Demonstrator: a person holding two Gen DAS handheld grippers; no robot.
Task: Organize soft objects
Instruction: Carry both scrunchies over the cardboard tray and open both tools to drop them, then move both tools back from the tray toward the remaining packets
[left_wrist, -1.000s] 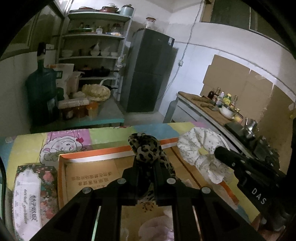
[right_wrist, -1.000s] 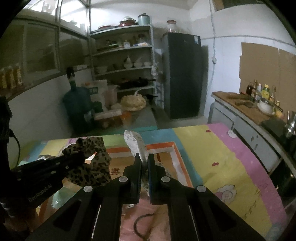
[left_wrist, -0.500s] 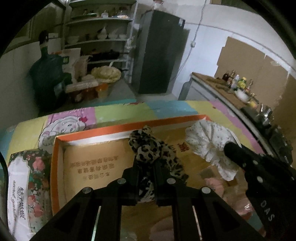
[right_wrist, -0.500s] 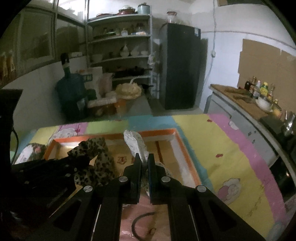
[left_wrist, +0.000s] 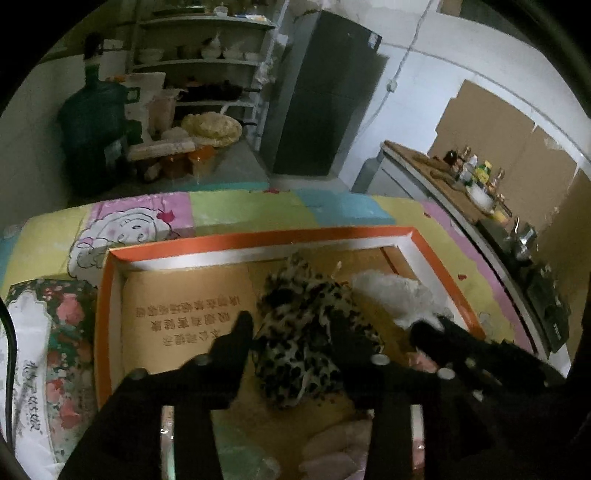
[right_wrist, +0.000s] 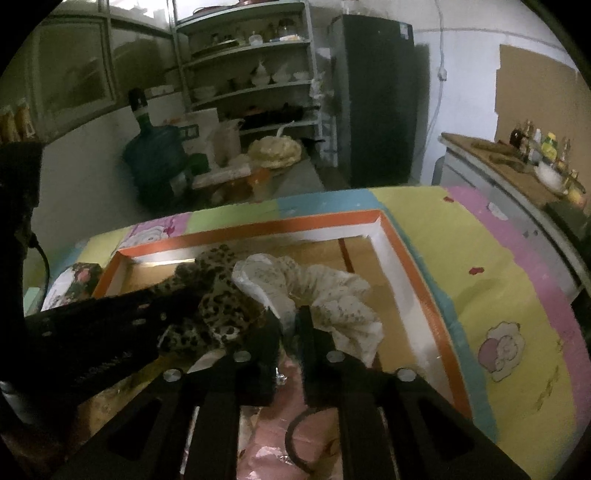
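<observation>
Both my grippers over the orange-rimmed cardboard box (left_wrist: 258, 236), mid-release. A sec ago each pair of jaws was pinched tight on a scrunchie held up above the box; now both sets are opening and the hands have dipted toward the box floor.

Left gripper (left_wrist: 291, 325): jaws well apart, the leopard-print scrunchie (left_wrist: 299, 332) lying between them on the box's brown floor, w/ no pad pressing it that I can see. Right gripper (right_wrist: 290, 321): jaws only part-way apart, the white floral scrunchie (right_wrist: 314, 291) bunched just ahead of the tips inside the box; a fold sits in the gap, but whether the pads are touching it I can't tell.

My read: both scrunchies are being dropped off in the box, side by side and touching, leopard toward the box's left, white toward its right wall. So this pair looks about done.

Textures: both are gathered fabric rings, ruffled, floppy; leopard one thicker and darker, white one thin, crinkly, w/ tiny print. Box is stiff card, white inner walls, printed characters on its floor. Pinkish soft stuff at the box's near end, blurred.
</observation>
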